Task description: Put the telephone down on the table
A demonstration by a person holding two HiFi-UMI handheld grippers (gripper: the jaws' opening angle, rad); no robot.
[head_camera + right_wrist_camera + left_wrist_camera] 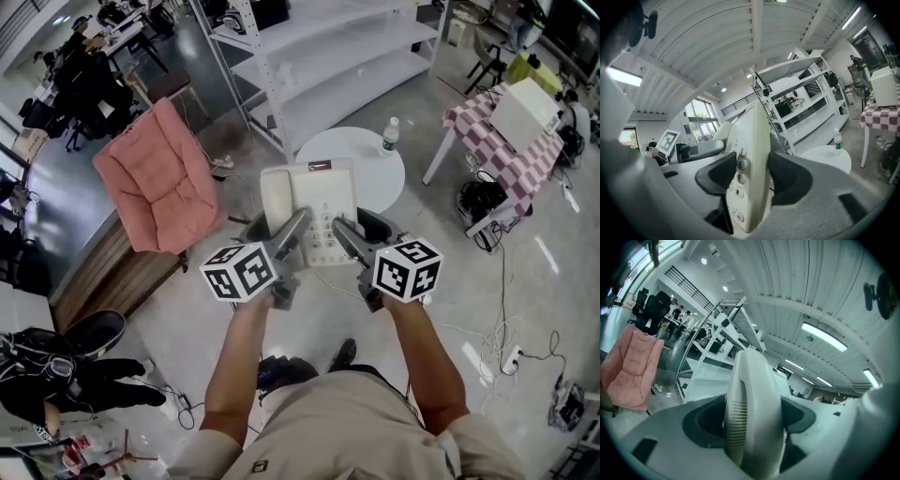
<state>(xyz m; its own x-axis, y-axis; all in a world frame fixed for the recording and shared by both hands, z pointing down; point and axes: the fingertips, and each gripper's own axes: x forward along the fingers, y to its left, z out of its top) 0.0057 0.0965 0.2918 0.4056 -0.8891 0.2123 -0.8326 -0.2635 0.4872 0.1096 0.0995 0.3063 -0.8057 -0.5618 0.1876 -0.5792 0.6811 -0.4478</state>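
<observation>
"Telephone [309,208] sits up in the air between your two tongs, straight ahead at twelve o'clock, with its keypad [330,232] facing up toward you."

"Agreed. Your left tongs [296,228] are clamped on its left side, at the telephone's nine o'clock. The jaws press on the handset [751,413], one pad on each face of it."

"Your right tongs [343,234] grip the opposite edge, at its three o'clock. Those jaws pinch the body right beside the number keys, one pad on the keyed face and one on the back."

"So you carry it by both sides, your hands behind it at six o'clock."

"The round table [380,183] lies beyond it, toward one o'clock. From your head, the telephone's far end overlaps the table's near rim. Your right gripper view shows the white top farther off, past the jaws, with the telephone not resting on it."

"A bottle [390,137] stands upright on that table's far side, at one o'clock. White shelves [328,56] rise at twelve, and a pink chair [159,183] sits at ten."
</observation>
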